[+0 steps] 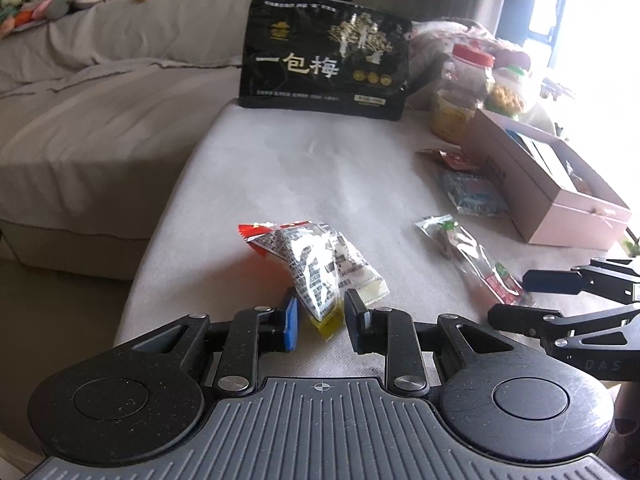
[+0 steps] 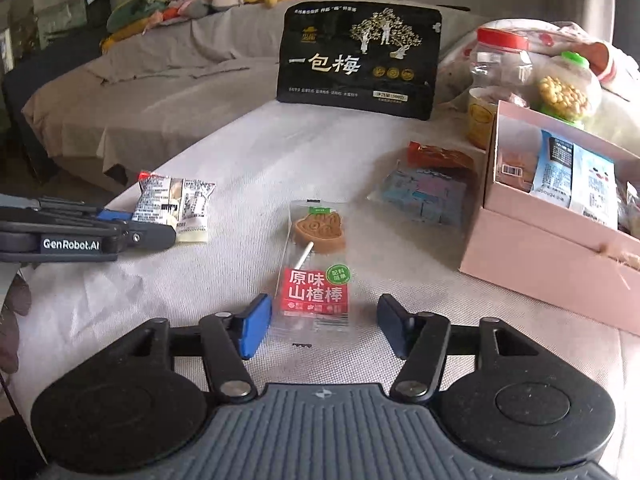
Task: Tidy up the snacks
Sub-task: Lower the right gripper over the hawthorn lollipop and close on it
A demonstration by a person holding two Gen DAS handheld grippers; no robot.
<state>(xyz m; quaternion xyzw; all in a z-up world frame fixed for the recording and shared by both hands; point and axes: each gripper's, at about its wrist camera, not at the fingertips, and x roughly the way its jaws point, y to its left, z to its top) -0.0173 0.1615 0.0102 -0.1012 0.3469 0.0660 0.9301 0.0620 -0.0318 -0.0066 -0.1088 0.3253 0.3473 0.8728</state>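
A silver and red snack packet (image 1: 316, 264) lies on the cloth-covered table (image 1: 320, 168); its near end sits between the fingers of my left gripper (image 1: 320, 320), which stands open around it. It also shows in the right wrist view (image 2: 174, 206) beside the left gripper (image 2: 132, 228). A hawthorn lollipop packet (image 2: 316, 272) lies flat with its red end between the open fingers of my right gripper (image 2: 324, 324); the lollipop also shows in the left wrist view (image 1: 472, 258) at the right gripper (image 1: 516, 300). An open pink box (image 2: 552, 248) holding snack packets stands at the right.
A big black plum bag (image 2: 358, 60) stands upright at the table's far end. A blue packet (image 2: 428, 196) and a red packet (image 2: 440, 156) lie by the box. Jars (image 2: 500, 64) and a yellow cup (image 2: 480, 120) stand behind it. A grey sofa (image 1: 100, 128) runs along the left.
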